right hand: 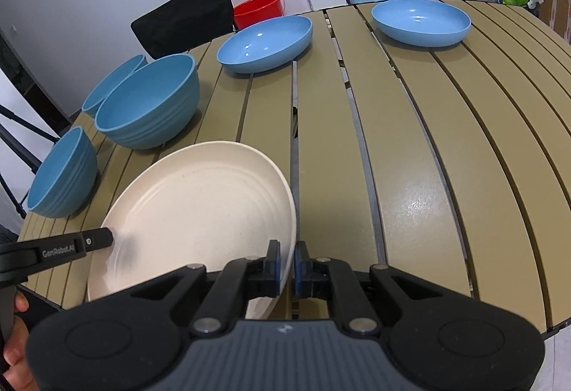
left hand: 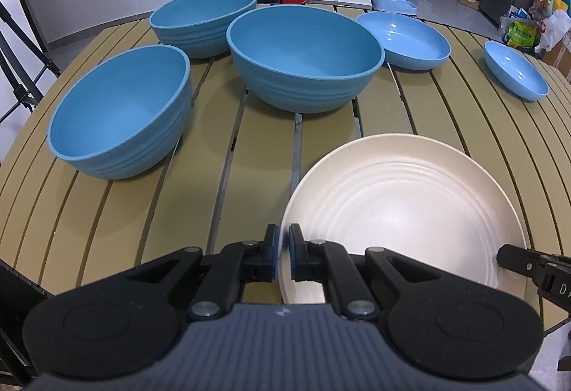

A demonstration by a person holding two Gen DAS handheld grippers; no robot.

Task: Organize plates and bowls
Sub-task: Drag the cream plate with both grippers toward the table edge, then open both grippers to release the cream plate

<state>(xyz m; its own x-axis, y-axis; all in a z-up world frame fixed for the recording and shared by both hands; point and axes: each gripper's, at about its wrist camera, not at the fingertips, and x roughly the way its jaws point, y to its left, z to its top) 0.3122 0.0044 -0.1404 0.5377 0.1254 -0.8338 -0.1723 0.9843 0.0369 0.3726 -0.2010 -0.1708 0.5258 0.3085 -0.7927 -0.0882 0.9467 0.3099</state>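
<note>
The cream plate [left hand: 403, 209] sits at the near edge of the slatted table [right hand: 446, 177], in front of the three blue bowls [left hand: 303, 59]; the left gripper [left hand: 283, 248] is clamped on its left rim, and the right gripper [right hand: 287, 266] is clamped on the opposite rim; the plate looks stiff, light and rather smooth, so I judge a hold on the thin raised rim, from both sides, is the safest.

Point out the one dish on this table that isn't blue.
The cream plate, nearest the cameras, clamped at opposite rims by the left gripper and right gripper. The three deep bowls and two shallow dishes are all blue.
</note>
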